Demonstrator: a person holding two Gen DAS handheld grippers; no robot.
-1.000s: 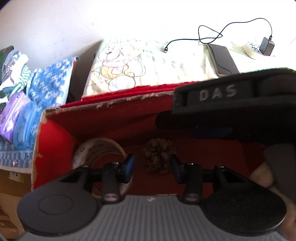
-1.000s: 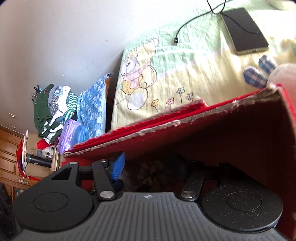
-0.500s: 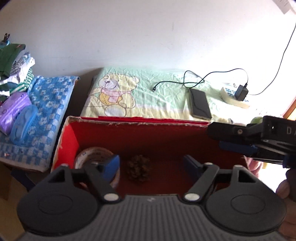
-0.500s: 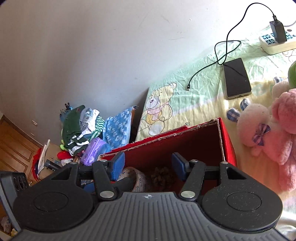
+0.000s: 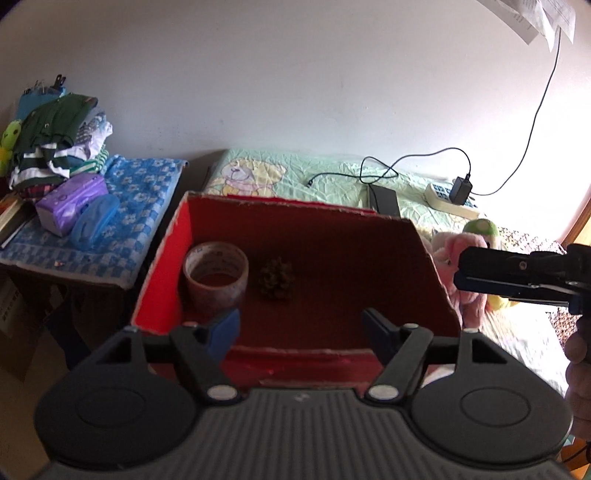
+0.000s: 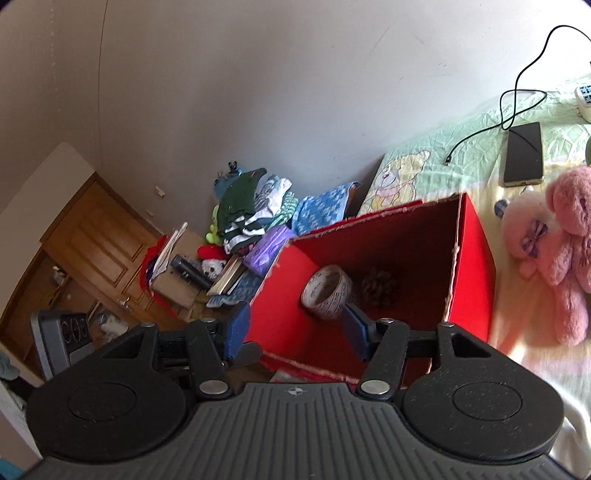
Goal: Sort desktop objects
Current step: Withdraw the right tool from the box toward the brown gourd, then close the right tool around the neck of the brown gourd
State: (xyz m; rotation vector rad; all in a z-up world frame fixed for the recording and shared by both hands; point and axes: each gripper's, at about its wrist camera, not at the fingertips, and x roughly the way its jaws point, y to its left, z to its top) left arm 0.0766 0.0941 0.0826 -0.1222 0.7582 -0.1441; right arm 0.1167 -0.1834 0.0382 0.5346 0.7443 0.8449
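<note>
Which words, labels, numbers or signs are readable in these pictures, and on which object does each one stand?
No text can be read for certain.
Roll of printed packing tape in the red cardboard box: blue print, too small and blurred.
Purple tissue pack: pale markings, unreadable.
Sheets of paper on the wall: lines of print, too small.
Grey device beside the wooden door: raised marks, possibly digits, unclear.

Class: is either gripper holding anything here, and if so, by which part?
Nothing is held: left gripper and right gripper are both open and empty.
</note>
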